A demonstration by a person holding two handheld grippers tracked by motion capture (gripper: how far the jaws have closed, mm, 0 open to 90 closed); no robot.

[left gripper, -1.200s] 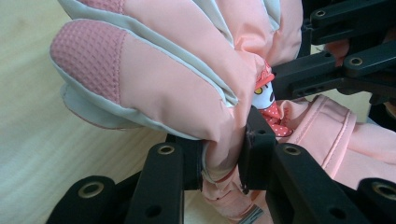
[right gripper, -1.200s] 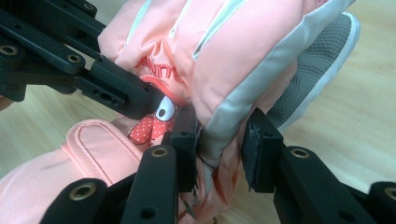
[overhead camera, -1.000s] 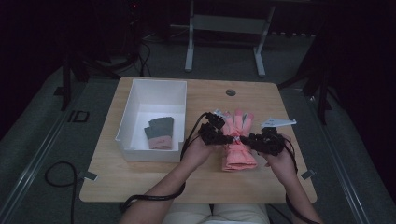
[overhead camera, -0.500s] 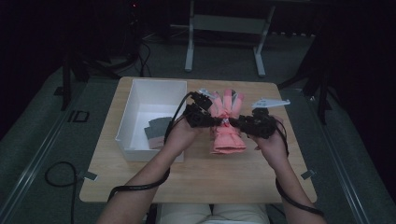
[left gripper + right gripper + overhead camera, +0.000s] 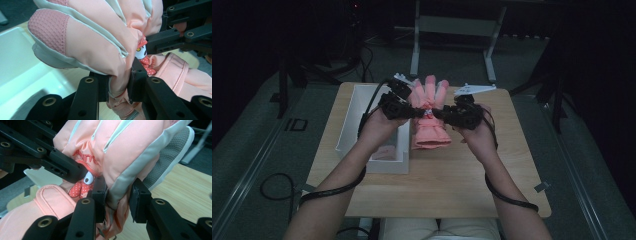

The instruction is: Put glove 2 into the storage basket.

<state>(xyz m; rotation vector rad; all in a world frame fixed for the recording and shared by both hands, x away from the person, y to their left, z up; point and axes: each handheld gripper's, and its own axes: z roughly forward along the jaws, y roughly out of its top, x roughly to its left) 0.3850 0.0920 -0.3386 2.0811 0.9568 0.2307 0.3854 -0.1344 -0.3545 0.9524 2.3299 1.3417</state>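
Looking down from the high view, the pink glove (image 5: 430, 116) hangs between the two grippers above the middle of the wooden table (image 5: 472, 185), fingers pointing far, cuff dangling near. The left gripper (image 5: 416, 113) pinches its left edge and the right gripper (image 5: 438, 114) its right edge, the jaws meeting near the glove's waist. Both forearms reach in from the near side, hands raised, knuckles turned inward toward each other. A white bin (image 5: 362, 125) sits at the table's left with something dark and pink inside; judging by that, the glove is lifted and gripped but not yet placed, so carrying it left and letting go remain.

From the left gripper view, the jaws squeeze a fold of pink fabric (image 5: 120, 82), the bin's white wall (image 5: 22, 65) lying below and to the left.

From the right gripper view, the jaws clamp the grey-edged side of the glove (image 5: 117, 195), with tabletop beyond.
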